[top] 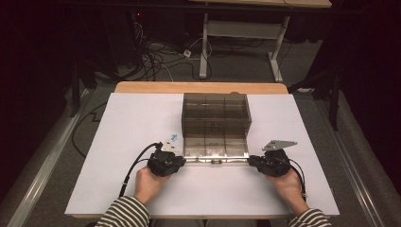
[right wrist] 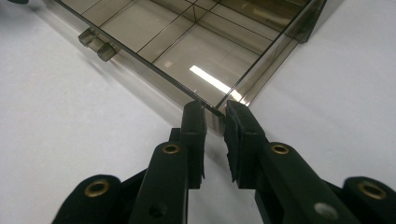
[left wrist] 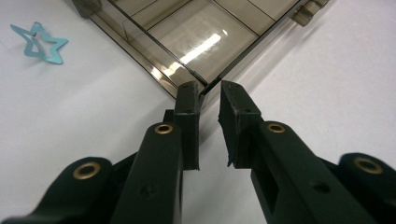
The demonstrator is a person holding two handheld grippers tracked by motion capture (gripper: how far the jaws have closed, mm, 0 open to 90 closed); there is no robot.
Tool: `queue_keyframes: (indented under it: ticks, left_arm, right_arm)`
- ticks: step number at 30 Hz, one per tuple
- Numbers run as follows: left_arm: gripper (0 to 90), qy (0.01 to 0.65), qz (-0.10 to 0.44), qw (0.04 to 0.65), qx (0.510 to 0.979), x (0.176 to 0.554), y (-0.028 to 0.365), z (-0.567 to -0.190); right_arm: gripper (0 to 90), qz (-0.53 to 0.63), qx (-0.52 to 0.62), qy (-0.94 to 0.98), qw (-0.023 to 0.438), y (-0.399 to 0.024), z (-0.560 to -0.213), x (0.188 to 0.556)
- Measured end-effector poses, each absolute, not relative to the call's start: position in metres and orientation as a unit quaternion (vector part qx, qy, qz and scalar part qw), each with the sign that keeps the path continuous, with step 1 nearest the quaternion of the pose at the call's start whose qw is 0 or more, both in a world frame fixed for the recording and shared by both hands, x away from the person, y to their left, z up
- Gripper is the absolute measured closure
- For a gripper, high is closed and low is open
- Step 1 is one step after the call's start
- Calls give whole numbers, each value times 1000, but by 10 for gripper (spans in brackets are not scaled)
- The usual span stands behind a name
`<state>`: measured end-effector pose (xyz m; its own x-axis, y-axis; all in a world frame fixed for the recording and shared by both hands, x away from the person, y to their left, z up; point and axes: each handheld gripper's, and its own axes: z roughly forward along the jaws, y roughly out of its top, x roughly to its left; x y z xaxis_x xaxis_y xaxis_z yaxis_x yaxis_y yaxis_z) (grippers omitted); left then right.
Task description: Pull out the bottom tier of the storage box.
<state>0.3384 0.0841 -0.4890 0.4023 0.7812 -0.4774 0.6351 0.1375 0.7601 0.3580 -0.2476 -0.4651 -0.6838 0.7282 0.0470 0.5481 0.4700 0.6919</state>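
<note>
A smoky clear plastic compartment case (top: 215,118) stands open mid-table, and its near half (top: 215,150) lies flat with dividers. My left gripper (top: 181,160) lies on the table at that half's near left corner. In the left gripper view the corner (left wrist: 205,81) pokes between the tips of my left gripper (left wrist: 204,88), whose jaws stand a narrow gap apart. My right gripper (top: 251,160) sits at the near right corner. The right gripper view shows that corner (right wrist: 215,108) between the tips of my right gripper (right wrist: 215,109), also slightly apart. A small blue star-shaped clip (left wrist: 39,44) lies left of the case (left wrist: 187,32).
The white table top (top: 132,123) has bare room on both sides of the case. Two latch tabs (right wrist: 98,46) jut from the case's near edge. The clip (top: 174,137) rests just beyond my left gripper. Cables and a desk frame (top: 204,42) lie on the floor beyond.
</note>
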Motion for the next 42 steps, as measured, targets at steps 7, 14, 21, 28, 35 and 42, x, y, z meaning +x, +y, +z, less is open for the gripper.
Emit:
queue_keyframes:
  ticks: [7,14,21,28,35,42]
  left_arm:
    - [754,540,69,525,655,334,86,-489]
    - [756,539,70,526,655,332,86,-488]
    - [757,535,73,531,654,330,87,-487]
    - [638,531,82,556,634,324,93,-482]
    - [545,528,99,591,602,316,106,-472]
    - [516,526,106,619,573,306,121,-464]
  right_arm:
    - [786,351,376,848,124,-248,-466,353]
    - [785,341,375,853,122,-246,-469,351]
    - [779,344,374,853,121,-247,-470,350]
    - [725,368,376,840,130,-249,-465,347]
    - [671,400,383,819,147,-258,-456,339]
    - [619,433,387,796,172,-271,-448,326]
